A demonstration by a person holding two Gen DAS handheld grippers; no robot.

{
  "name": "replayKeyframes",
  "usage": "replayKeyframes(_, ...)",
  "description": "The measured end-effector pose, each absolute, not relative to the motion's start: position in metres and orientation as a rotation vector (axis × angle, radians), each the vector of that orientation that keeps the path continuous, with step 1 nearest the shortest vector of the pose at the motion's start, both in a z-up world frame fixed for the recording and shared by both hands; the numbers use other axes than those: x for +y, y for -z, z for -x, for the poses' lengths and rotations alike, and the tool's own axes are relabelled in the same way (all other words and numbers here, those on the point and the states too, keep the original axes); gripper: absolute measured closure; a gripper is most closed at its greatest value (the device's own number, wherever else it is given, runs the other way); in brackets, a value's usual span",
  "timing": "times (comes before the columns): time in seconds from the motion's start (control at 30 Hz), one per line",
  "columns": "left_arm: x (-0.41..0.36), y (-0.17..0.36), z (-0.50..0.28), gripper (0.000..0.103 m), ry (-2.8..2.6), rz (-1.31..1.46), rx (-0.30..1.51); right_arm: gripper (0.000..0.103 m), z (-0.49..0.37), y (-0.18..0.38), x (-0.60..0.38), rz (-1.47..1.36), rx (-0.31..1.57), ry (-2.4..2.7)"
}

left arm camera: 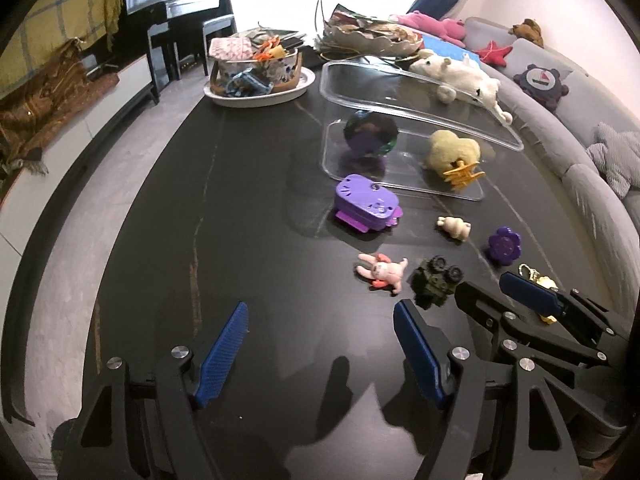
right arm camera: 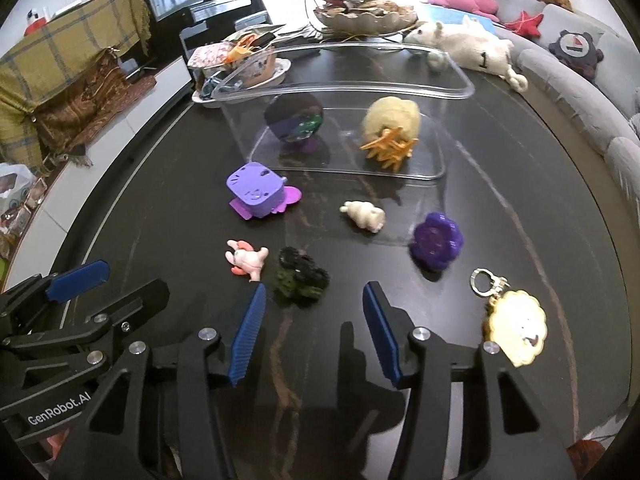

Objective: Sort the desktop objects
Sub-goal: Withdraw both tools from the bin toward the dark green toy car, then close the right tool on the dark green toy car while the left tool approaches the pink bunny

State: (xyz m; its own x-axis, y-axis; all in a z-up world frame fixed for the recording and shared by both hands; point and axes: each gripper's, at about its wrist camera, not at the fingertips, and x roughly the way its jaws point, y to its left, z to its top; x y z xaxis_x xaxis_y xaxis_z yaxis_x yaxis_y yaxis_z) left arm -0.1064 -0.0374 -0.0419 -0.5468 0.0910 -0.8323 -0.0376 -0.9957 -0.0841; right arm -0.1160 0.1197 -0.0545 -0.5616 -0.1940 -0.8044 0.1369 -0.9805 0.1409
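A clear plastic bin point(left arm camera: 416, 96) point(right arm camera: 460, 80) holds a dark purple ball point(left arm camera: 371, 134) point(right arm camera: 294, 120), a yellow plush point(left arm camera: 452, 152) point(right arm camera: 394, 118) and an orange toy plane point(left arm camera: 464, 174) point(right arm camera: 390, 146). Loose on the black table lie a purple box toy point(left arm camera: 366, 204) point(right arm camera: 256, 194), cream figure point(left arm camera: 454, 228) point(right arm camera: 365, 216), purple flower point(left arm camera: 505, 246) point(right arm camera: 437, 245), pink bunny point(left arm camera: 382, 272) point(right arm camera: 247, 260), green toy truck point(left arm camera: 436, 280) point(right arm camera: 302, 280) and gold keychain point(right arm camera: 514, 324). My left gripper point(left arm camera: 320, 320) is open and empty. My right gripper point(right arm camera: 314, 300) is open and empty, just before the truck.
A white plate with a cluttered basket point(left arm camera: 256, 72) point(right arm camera: 240, 64) and a shell-shaped dish point(left arm camera: 372, 36) stand at the table's far end. A white plush point(left arm camera: 460, 76) point(right arm camera: 472, 48) lies beside the bin. A grey sofa point(left arm camera: 592, 152) curves along the right; a piano point(left arm camera: 168, 8) stands far left.
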Motion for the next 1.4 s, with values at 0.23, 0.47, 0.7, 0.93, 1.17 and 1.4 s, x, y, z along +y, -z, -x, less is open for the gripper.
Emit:
replayKeyframes(0.23,-0.042,0.049,0.114,0.032,-2.711,1.46,-0.068,0.054,0.123,0.062,0.112,-1.343,-0.081,2.617)
replayKeyframes(0.47,-0.045,0.057,0.121,0.037,-2.702,1.459,-0.063,0.057,0.133,0.07,0.105,-1.372,-0.061,2.613)
replayKeyframes(0.7,-0.046,0.068,0.13,0.037,-2.668,1.498,-0.074,0.058,0.143,0.079,0.104,-1.408,-0.045,2.611)
replayKeyframes(0.93,-0.048,0.075,0.136,0.037,-2.664,1.535,-0.071,0.059,0.151,0.087,0.101,-1.416,-0.056,2.587)
replayKeyframes(1.17,-0.046,0.079,0.138,0.037,-2.638,1.554,-0.07,0.067,0.152,0.089,0.1,-1.407,-0.043,2.585)
replayKeyframes(1.4,-0.032,0.073,0.138,0.037,-2.627,1.524,-0.039,0.067,0.146,0.079,0.113,-1.385,-0.05,2.621)
